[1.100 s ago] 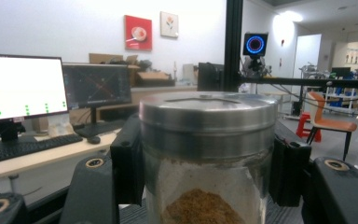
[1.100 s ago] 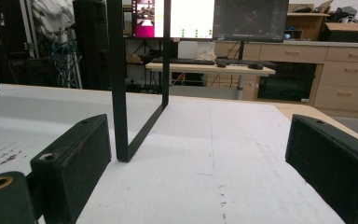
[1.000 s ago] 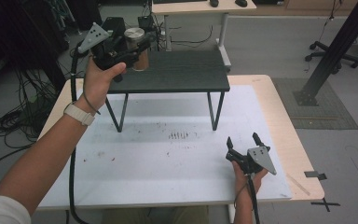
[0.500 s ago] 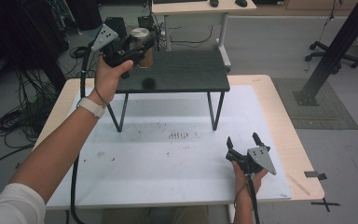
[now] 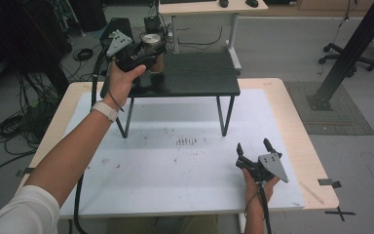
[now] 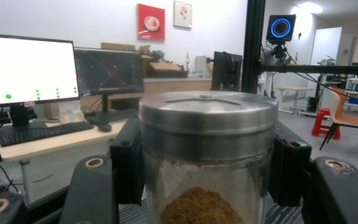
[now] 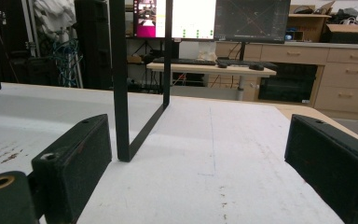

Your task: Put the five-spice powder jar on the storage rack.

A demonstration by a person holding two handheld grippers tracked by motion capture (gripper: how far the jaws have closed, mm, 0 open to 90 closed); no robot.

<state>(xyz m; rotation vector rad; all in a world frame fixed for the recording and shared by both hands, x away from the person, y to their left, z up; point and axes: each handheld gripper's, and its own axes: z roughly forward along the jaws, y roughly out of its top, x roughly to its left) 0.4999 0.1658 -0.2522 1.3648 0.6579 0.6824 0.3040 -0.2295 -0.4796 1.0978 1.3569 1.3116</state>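
- While the left gripper (image 5: 151, 53) is clamping a glass jar (image 5: 152, 52) between its two black pads (image 6: 128, 161), the jar is sitting upright at the rear left corner of the black shelf (image 5: 190, 73), its base at or just above the shelf top; contact cannot be told.
- Seen from the left gripper view, the jar (image 6: 208, 158) is showing a flat metal lid (image 6: 208, 109) on top and brown powder (image 6: 200, 210) lying low inside the glass, with a pad pressing on each side just under the lid.
- The left hand (image 5: 124, 80) is reaching far forward over the white mat (image 5: 165, 165), wrapping around the gripper body beside the shelf's left edge.
- The right gripper (image 5: 254, 148) is resting low near the front right of the mat, well apart from the jar, with its jaws standing wide open and nothing between them.
- From the right gripper view, its pads (image 7: 74, 158) are framing bare mat, and a black shelf leg (image 7: 120, 88) is standing just ahead of the left pad.
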